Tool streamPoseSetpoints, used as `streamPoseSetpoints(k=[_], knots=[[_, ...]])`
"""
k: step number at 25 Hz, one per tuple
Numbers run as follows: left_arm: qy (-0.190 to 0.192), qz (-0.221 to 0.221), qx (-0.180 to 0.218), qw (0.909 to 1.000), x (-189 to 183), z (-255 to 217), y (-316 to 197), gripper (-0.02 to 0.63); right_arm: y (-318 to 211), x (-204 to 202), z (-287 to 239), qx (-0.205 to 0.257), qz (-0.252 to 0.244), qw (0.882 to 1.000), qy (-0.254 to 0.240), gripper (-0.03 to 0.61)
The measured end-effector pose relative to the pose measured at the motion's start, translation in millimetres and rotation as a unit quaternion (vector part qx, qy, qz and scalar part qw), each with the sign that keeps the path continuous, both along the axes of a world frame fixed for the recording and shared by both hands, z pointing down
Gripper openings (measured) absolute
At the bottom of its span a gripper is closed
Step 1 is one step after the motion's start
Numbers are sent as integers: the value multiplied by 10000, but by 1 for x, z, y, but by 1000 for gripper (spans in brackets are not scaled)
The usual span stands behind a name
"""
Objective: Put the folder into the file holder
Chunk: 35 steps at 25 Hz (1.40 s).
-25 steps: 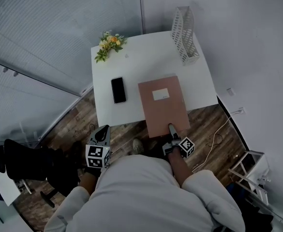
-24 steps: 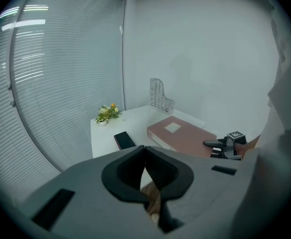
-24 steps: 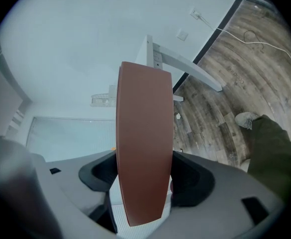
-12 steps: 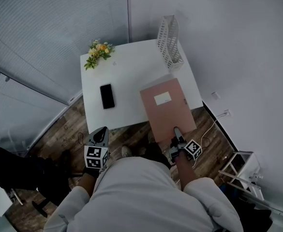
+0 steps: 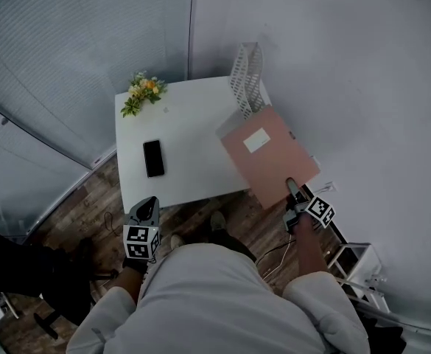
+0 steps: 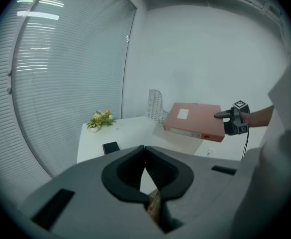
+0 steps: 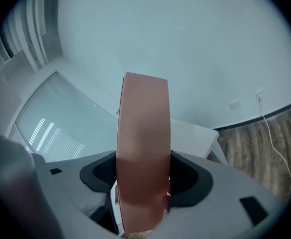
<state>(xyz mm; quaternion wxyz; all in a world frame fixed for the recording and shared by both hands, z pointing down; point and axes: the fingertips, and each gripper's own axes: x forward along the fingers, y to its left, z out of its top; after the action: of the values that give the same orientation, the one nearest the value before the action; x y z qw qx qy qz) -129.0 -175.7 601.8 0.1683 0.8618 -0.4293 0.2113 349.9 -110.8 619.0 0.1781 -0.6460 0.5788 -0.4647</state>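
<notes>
A pink folder [image 5: 267, 153] with a white label hangs lifted above the right corner of the white table [image 5: 186, 168], partly past its edge. My right gripper [image 5: 292, 189] is shut on the folder's near edge; in the right gripper view the folder's spine [image 7: 143, 148] stands upright between the jaws. The white mesh file holder [image 5: 246, 76] stands at the table's far right, just beyond the folder. My left gripper [image 5: 147, 209] hangs shut and empty in front of the table's near edge. In the left gripper view the folder [image 6: 195, 119] floats beside the file holder [image 6: 156, 105].
A black phone [image 5: 154, 158] lies on the table's left part and a small flower bunch [image 5: 141, 93] stands at its far left corner. The wall runs close along the right. A white rack [image 5: 355, 264] and a cable [image 5: 274, 249] are on the floor.
The folder has come up off the table and swung to the right and farther away, carried by my right gripper. The left gripper has stayed where it was.
</notes>
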Motion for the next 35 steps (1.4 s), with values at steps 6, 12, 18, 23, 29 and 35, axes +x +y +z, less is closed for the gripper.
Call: streamPoseSetpoints(k=[6, 12, 18, 23, 29, 35], knots=[[133, -199, -72, 9997, 5, 6, -6, 9, -51, 49, -60, -103, -541, 9974, 465, 302], [204, -357, -143, 9991, 6, 9, -14, 9, -80, 62, -79, -389, -887, 9920, 813, 301], [191, -393, -219, 9988, 9, 13, -21, 9, -100, 72, -89, -839, -1386, 9757, 1476, 299], [230, -354, -223, 9989, 17, 13, -25, 9, -113, 76, -104, -1238, -1930, 9480, 2208, 299], [296, -355, -271, 9986, 20, 18, -27, 9, -131, 77, -134, -1481, -2438, 9178, 2760, 299], [370, -417, -339, 9979, 16, 22, -24, 9, -158, 82, -180, -1643, -2619, 8906, 3336, 299]])
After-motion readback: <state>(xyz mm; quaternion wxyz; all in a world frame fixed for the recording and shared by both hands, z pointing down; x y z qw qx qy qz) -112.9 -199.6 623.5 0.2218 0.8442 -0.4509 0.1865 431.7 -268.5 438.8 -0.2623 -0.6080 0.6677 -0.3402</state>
